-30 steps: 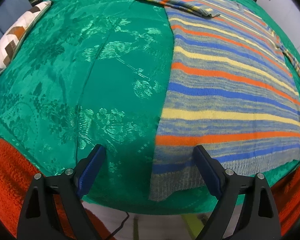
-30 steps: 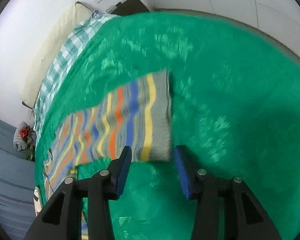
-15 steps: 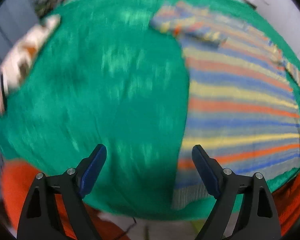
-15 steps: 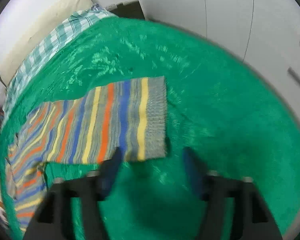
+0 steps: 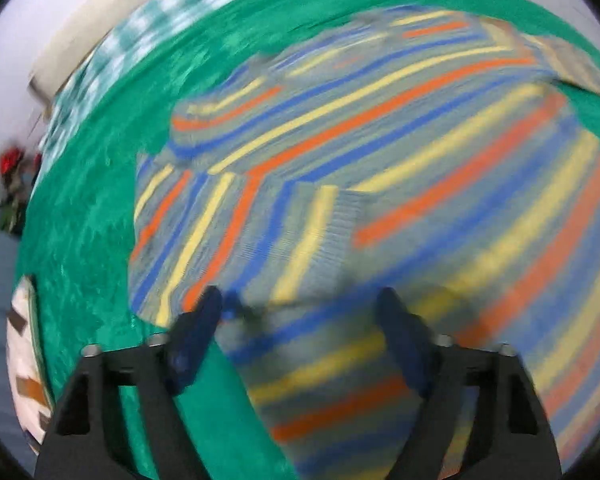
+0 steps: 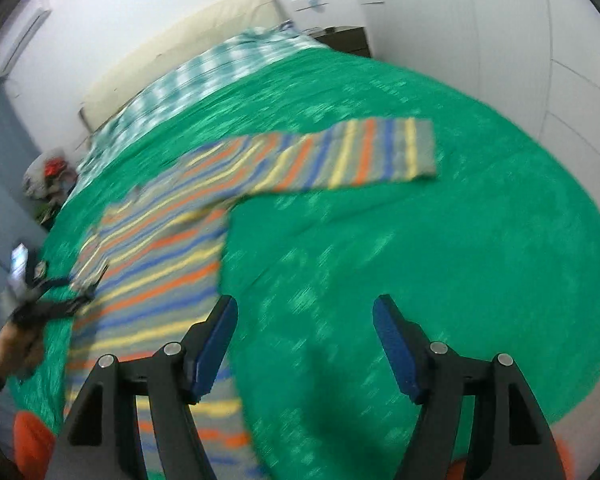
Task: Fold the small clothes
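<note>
A striped knit sweater [image 5: 400, 152] in grey, blue, yellow and orange lies flat on a green bedspread [image 5: 88, 216]. In the left wrist view its left sleeve [image 5: 236, 232] is folded across the body. My left gripper [image 5: 300, 316] is open and hovers just above that sleeve's cuff. In the right wrist view the sweater [image 6: 152, 272] lies at the left with its right sleeve [image 6: 364, 156] stretched out sideways. My right gripper [image 6: 304, 332] is open and empty above bare bedspread [image 6: 440, 260], beside the sweater's right edge. The left gripper also shows in the right wrist view [image 6: 80, 292].
A checked sheet [image 6: 204, 76] and cream headboard [image 6: 180, 36] lie at the far end of the bed. A patterned pillow [image 5: 24, 360] sits at the left edge. An orange blanket [image 6: 32, 444] lies at the near edge. White wardrobe doors [image 6: 520, 40] stand at the right.
My left gripper has moved from the sweater's bottom hem up over the folded left sleeve. My right gripper has opened wider and drawn back from the right sleeve's cuff, which lies flat.
</note>
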Tool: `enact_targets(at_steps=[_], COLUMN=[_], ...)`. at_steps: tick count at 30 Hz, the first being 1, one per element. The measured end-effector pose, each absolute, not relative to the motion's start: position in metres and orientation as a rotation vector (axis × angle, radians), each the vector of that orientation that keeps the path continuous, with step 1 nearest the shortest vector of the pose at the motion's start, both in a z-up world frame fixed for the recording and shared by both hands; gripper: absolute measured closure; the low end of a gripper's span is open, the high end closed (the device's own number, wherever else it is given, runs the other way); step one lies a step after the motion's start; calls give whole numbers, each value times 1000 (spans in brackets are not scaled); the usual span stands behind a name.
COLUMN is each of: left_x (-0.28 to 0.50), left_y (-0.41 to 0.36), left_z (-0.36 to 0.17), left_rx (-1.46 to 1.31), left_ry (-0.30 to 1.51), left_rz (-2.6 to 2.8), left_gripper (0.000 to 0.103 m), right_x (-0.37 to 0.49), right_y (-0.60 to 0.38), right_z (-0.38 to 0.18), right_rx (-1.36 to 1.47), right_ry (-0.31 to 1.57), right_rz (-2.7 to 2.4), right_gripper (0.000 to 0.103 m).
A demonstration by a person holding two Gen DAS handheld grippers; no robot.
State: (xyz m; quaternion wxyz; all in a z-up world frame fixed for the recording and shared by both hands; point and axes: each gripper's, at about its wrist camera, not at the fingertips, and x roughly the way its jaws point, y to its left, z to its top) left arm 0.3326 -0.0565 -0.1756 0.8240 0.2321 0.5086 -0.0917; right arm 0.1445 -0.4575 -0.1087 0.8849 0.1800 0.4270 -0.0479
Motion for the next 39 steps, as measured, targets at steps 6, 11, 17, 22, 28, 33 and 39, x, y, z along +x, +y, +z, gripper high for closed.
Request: enact_targets(at_steps=[6,11,17,22,28,33,39], left_x=[343,326,338,329,345,348,308], left_y=[65,212,282,302,292,278,284], left_z=[-108,-101,-160,-174,-190,-187,-163], left_rx=[-86,-410,-568,-733,-817,-613,-444], left_ry=[981,936,1103,1019,1027,1173,1187], left_rz=[-95,172,240,217,217,262,296], left_gripper=[94,94,50,18,28,47,39], right_x=[131,136,141,141,147,144,143], right_y=[-422,-417,-415,-411,-399,-396,-396], right_z=[-114,-122,-129,-130,-137,-133,-131], right_rx=[263,255,245,224,155,131,123], right_ry=[888,904,938,948,985,964,952], right_rz=[-56,-33,-29,-44,-38,-41,-44], right_gripper=[33,33,33,33,33,33,33])
